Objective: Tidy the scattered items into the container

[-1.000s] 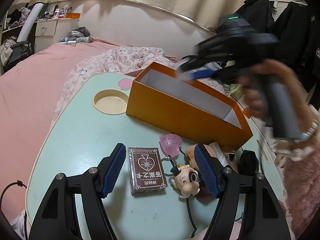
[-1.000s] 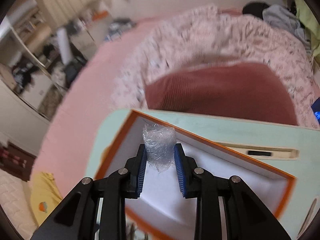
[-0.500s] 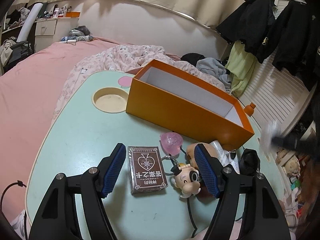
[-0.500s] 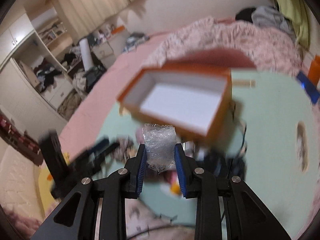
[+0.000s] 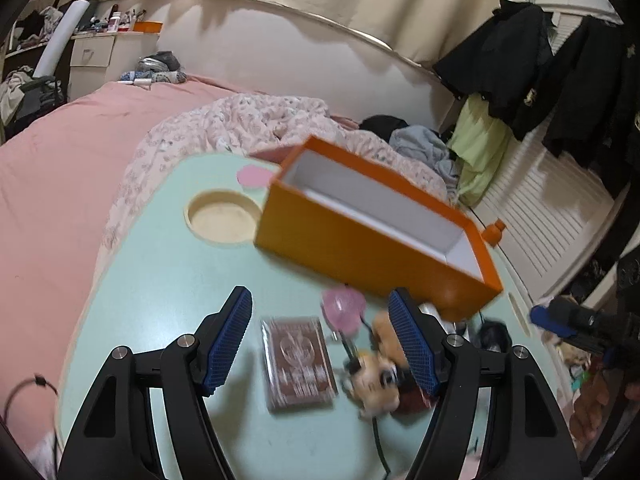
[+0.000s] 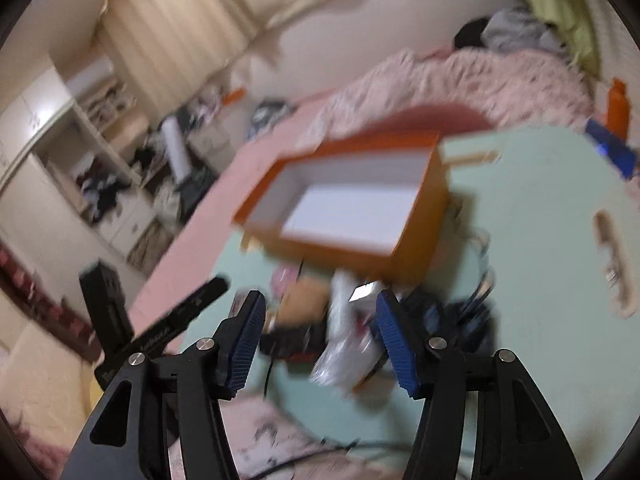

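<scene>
Orange container [image 5: 372,248] stands open toward the far side of the mint counter [image 5: 160,280], on a bed with pink bedding [image 5: 52,168]. Left claw [image 5: 324,340] is released, hovering over a brown card box [image 5: 298,364], with a pink trinket [image 5: 344,308] and doll-head keychain [image 5: 376,376] crowding its right finger. Right claw [image 6: 320,340] is opening, nothing gripped, above blurred clutter including a clear plastic wrapper [image 6: 344,344].

You cannot read any text in these two views. The brown card box [image 5: 298,364] on the surface [image 5: 160,280] carries a pale emblem and some characters on its top face, but the blur makes them illegible. The orange box [image 5: 372,236] shows plain walls, with no label.
</scene>
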`<action>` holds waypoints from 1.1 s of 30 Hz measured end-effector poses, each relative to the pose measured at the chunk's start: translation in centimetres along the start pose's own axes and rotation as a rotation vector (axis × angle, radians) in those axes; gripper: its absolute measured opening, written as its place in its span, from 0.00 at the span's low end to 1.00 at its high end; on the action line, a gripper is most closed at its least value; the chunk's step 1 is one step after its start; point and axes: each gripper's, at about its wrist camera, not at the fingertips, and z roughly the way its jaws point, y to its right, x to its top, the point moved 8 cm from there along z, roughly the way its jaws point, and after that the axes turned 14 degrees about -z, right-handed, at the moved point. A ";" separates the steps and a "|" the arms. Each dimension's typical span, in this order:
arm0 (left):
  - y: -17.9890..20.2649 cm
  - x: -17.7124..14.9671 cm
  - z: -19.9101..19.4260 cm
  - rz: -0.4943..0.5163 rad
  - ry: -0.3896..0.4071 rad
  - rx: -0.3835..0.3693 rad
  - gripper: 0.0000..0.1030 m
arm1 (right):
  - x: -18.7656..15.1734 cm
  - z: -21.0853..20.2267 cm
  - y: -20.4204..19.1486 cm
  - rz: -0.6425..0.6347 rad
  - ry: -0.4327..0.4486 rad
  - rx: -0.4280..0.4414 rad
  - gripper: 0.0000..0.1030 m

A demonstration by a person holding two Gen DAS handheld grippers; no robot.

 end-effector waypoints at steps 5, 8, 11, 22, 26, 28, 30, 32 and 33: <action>-0.3 5.3 1.3 -0.072 0.061 -0.017 0.69 | 1.2 2.5 3.0 0.120 -0.045 -0.044 0.56; -1.0 7.5 3.4 -0.112 0.045 -0.009 0.69 | 1.5 3.9 3.9 0.148 -0.054 -0.069 0.56; -1.1 6.9 6.6 -0.155 -0.102 -0.046 0.69 | 2.0 5.4 4.1 0.165 -0.076 -0.042 0.56; 0.7 5.2 7.7 -0.127 -0.116 -0.044 0.79 | 6.2 8.7 7.6 0.210 -0.100 0.005 0.64; 0.7 5.6 7.0 -0.121 -0.100 -0.041 0.79 | 5.9 7.8 7.6 0.177 -0.075 -0.036 0.63; 0.6 6.2 5.1 -0.094 -0.027 0.021 0.79 | 6.3 5.5 7.2 0.137 -0.005 -0.094 0.63; 1.5 6.3 2.3 -0.007 0.043 0.049 0.79 | 6.5 2.7 5.9 0.066 0.062 -0.136 0.63; 2.8 5.1 -0.2 0.088 0.051 0.054 0.80 | 5.6 0.1 4.0 -0.018 0.096 -0.170 0.67; 3.3 4.0 -1.2 0.123 0.035 0.047 0.80 | 4.6 -1.0 3.2 -0.047 0.098 -0.186 0.69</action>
